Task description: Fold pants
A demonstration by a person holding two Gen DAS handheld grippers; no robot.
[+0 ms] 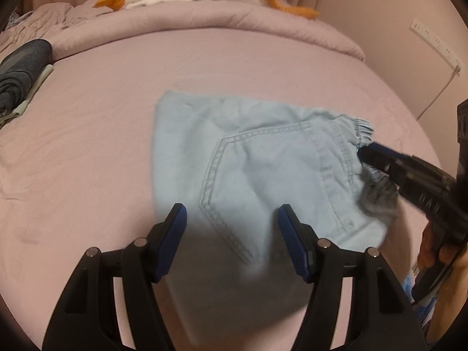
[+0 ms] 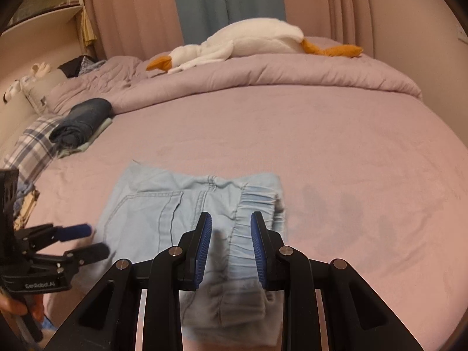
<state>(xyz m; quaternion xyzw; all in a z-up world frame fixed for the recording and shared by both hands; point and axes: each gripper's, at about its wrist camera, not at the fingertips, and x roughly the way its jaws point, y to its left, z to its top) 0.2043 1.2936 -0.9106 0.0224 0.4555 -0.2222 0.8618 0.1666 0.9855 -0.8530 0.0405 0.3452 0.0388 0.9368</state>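
- While your left gripper [image 1: 231, 231] hangs over the near edge of the pants [image 1: 248, 169], its jaws stand apart with nothing pressed between them.
- Your right gripper [image 2: 231, 239] has narrow jaws astride the gathered waistband [image 2: 257, 204]; whether the pads pinch it, I cannot tell.
- You have the pants lying as 1 compact pale-blue bundle on the pink bedsheet [image 1: 102, 146], pocket side up, so I judge the fold nearly done.
- Expect light, soft denim: it will sag and slide, not hold shape. Take it at the stitched waistband or a folded edge, catching all layers.
- Farther off sit a dark folded garment [image 2: 84, 120], then the plush goose [image 2: 248, 41].
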